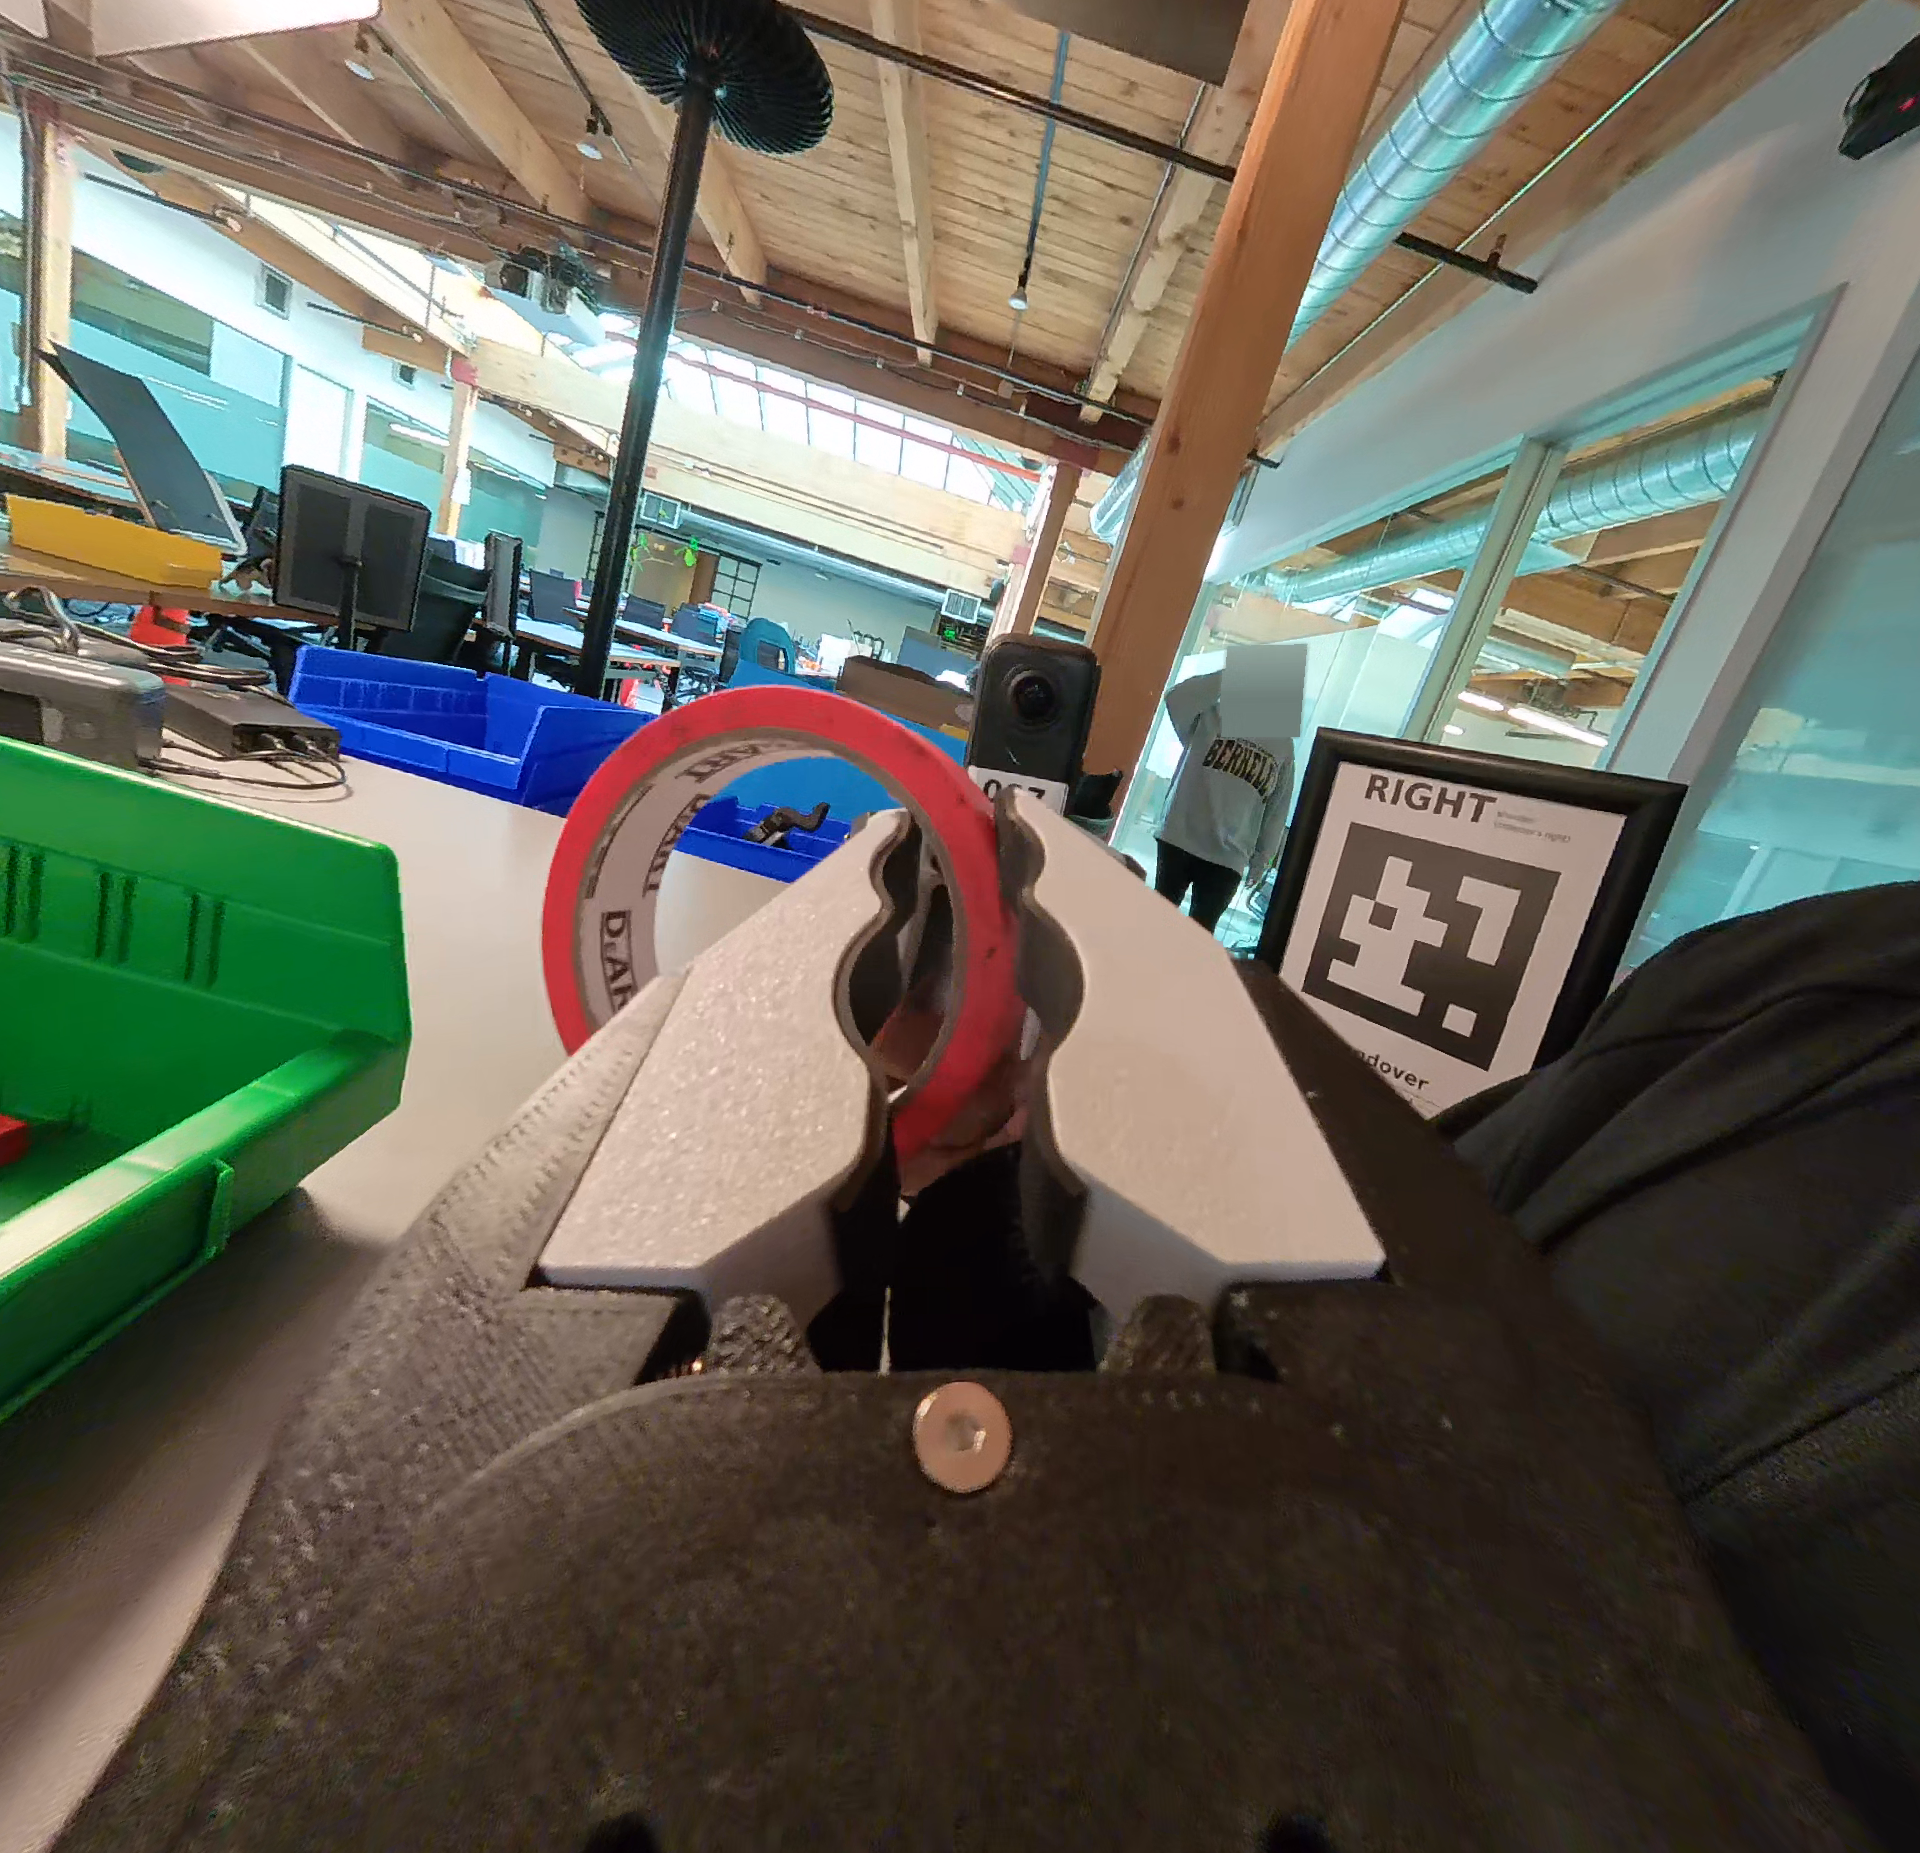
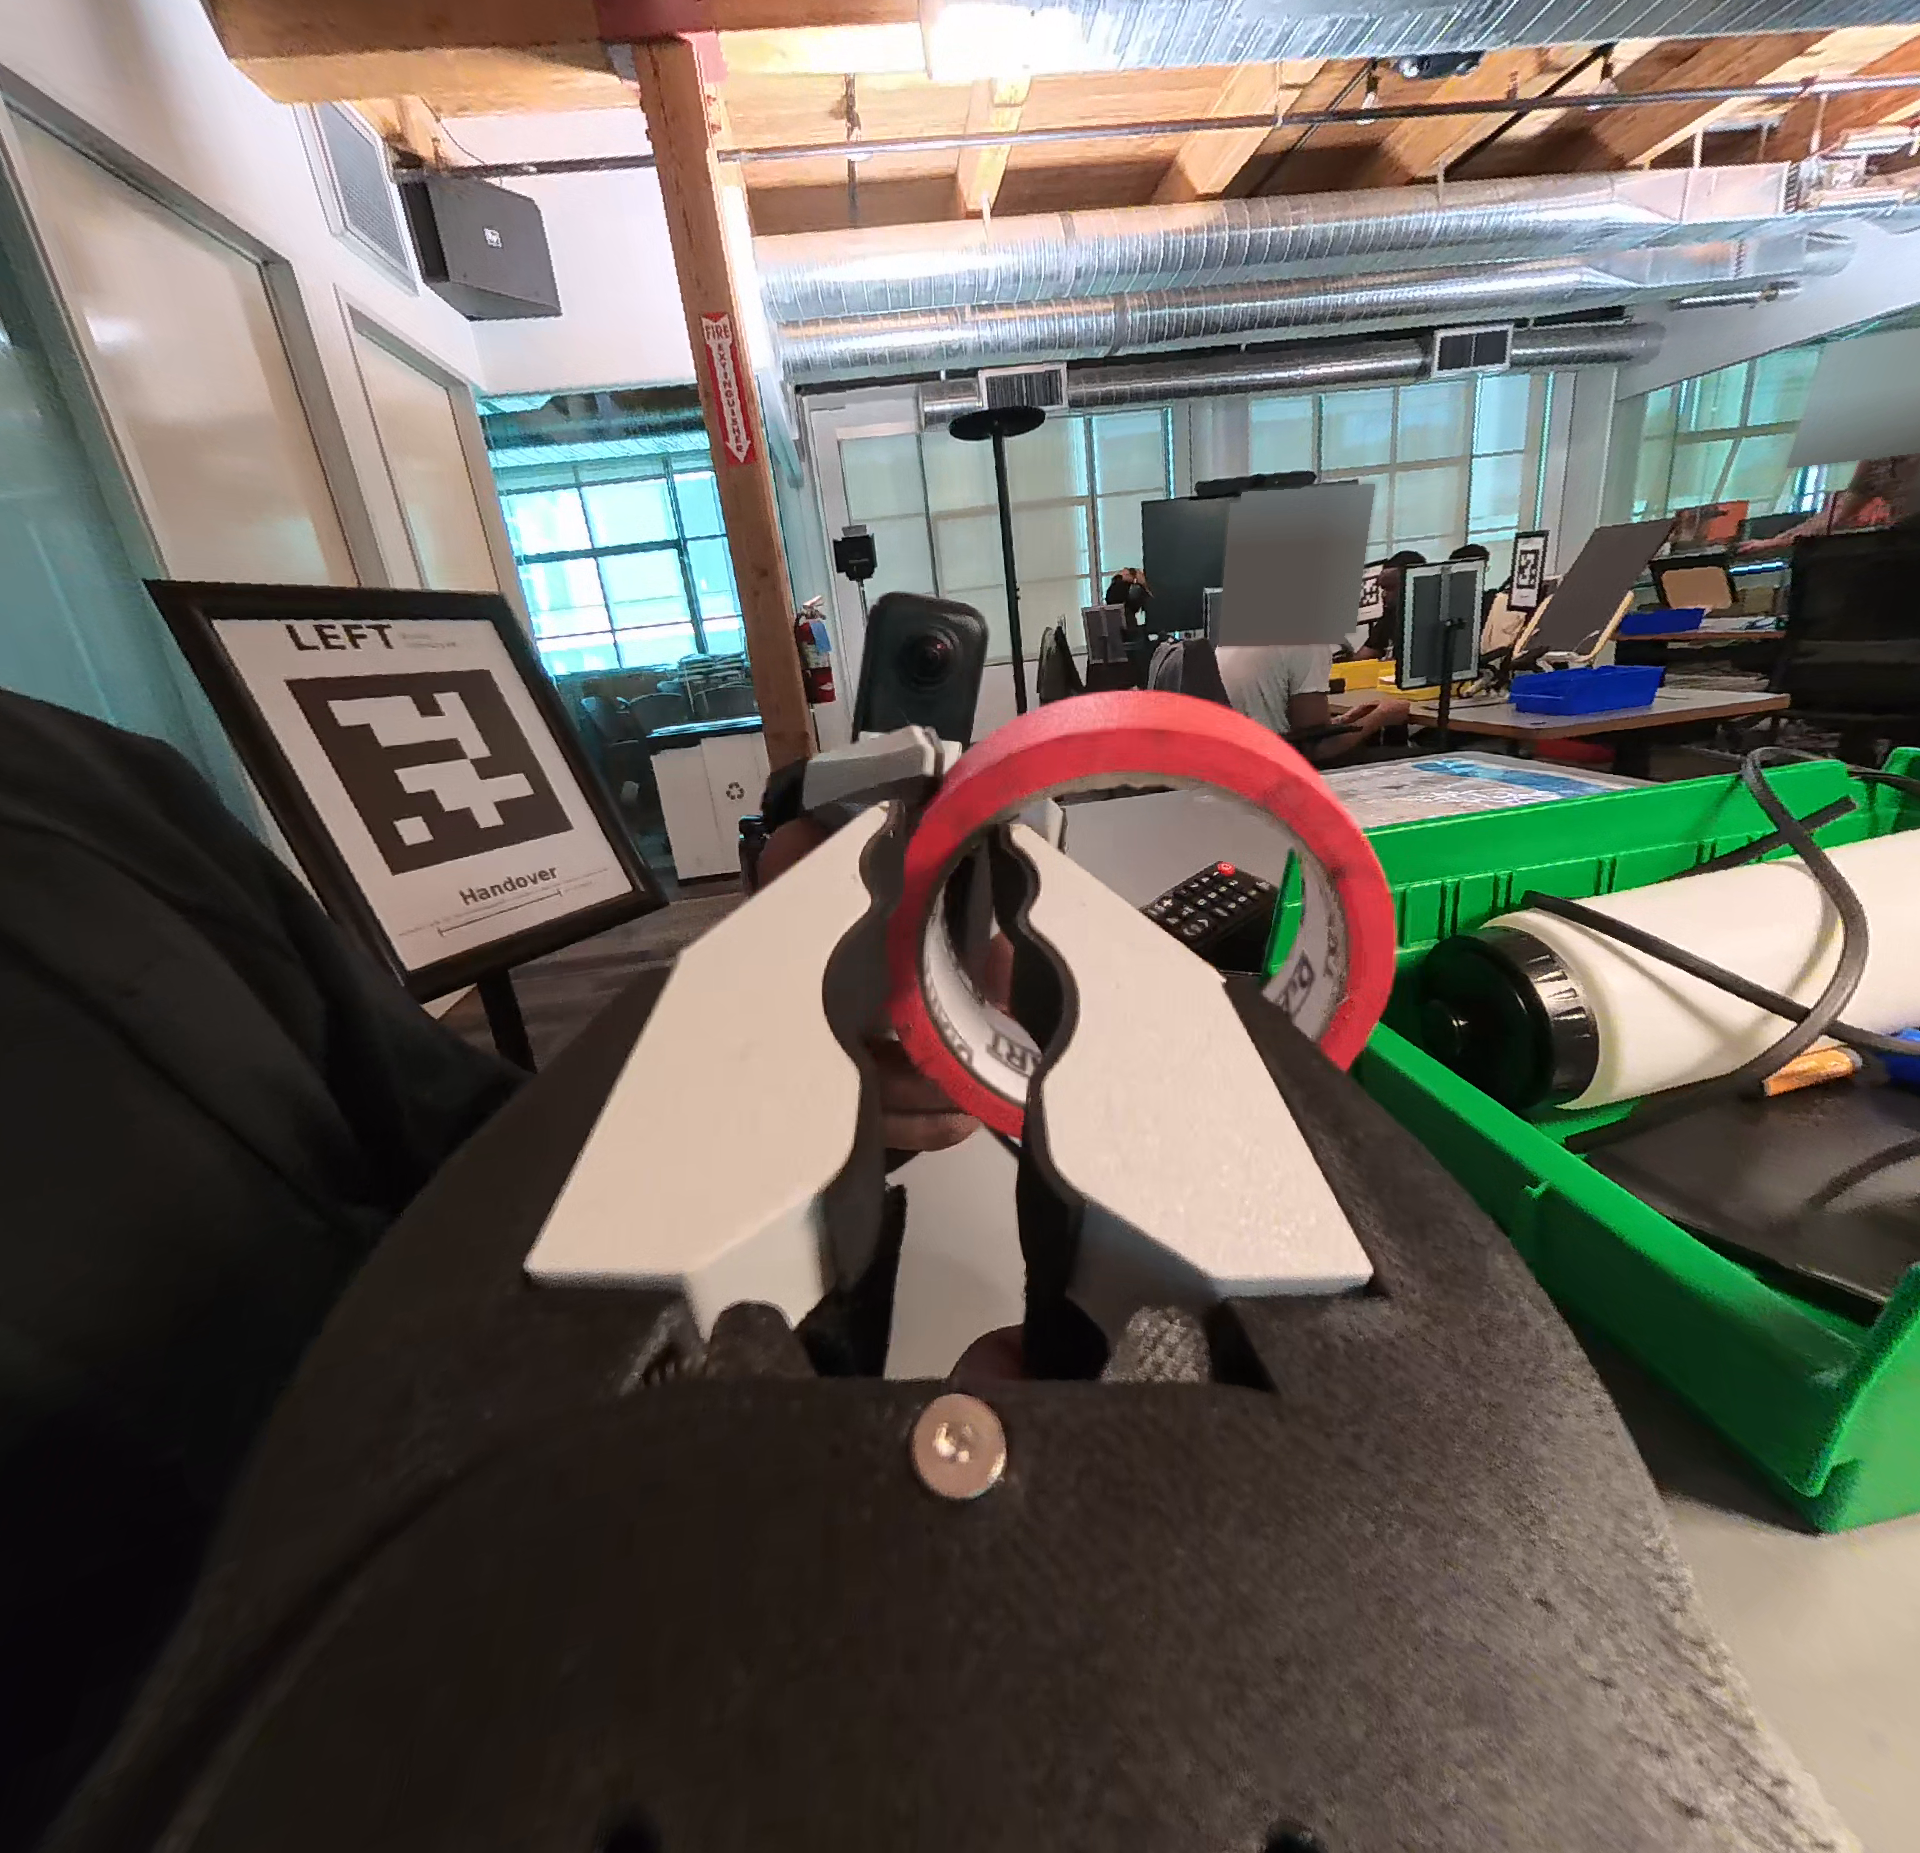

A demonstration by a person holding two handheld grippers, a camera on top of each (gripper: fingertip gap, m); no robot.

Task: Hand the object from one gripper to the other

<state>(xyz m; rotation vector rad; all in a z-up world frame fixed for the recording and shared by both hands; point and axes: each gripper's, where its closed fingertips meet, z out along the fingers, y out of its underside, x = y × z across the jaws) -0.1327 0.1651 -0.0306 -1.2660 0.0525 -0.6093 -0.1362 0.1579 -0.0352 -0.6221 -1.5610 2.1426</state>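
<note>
A red tape roll (image 1: 790, 712) stands upright in the air above the grey table (image 1: 468, 868). My left gripper (image 1: 956, 827) is shut on the roll's right wall, one finger inside the ring and one outside. My right gripper (image 2: 945, 837) is shut on the same roll (image 2: 1143, 733) at its left wall, right finger inside the ring. The left gripper's grey fingertip (image 2: 868, 769) shows behind the roll in the right wrist view. Of the right gripper, only its camera (image 1: 1039, 702) shows in the left wrist view.
A green bin (image 1: 208, 972) and blue bins (image 1: 416, 723) sit at the left. Another green bin (image 2: 1558, 1284) holds a white roll (image 2: 1714, 972) and a black cable. A remote control (image 2: 1210, 904) lies behind. Framed marker signs (image 1: 1455, 920) (image 2: 416, 764) stand nearby.
</note>
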